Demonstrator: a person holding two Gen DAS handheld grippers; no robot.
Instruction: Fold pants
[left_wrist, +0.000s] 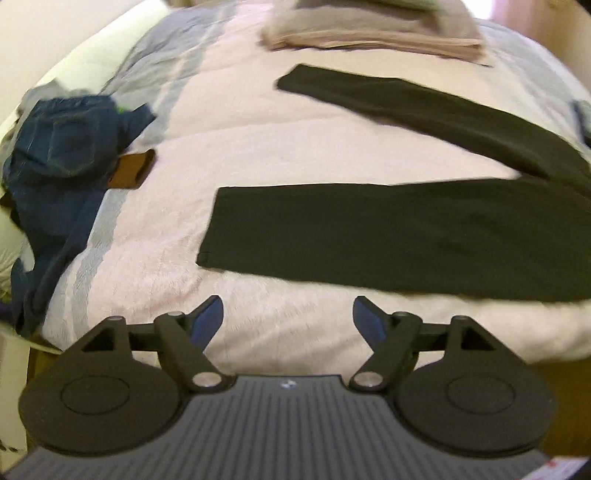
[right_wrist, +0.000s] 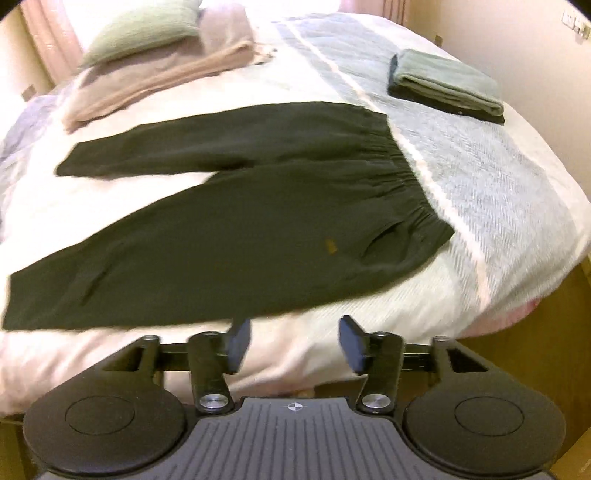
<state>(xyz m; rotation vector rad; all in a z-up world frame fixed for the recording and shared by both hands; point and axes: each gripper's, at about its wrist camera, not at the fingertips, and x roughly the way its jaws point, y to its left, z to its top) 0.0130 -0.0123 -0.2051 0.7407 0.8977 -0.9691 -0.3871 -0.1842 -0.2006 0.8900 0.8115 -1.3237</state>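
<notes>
Dark green pants lie spread flat on the bed, legs splayed apart toward the left and the gathered waistband at the right. In the left wrist view the near leg ends in a hem at mid-frame and the far leg angles away behind it. My left gripper is open just short of the near leg's hem end, with nothing between its fingers. My right gripper is open too, hovering at the near edge of the pants below the hip, with nothing held.
The bed has a pale pink and grey-striped cover. A crumpled heap of blue jeans lies at its left edge. Folded beige blankets with a green pillow sit at the back. A folded green and dark stack rests at the far right.
</notes>
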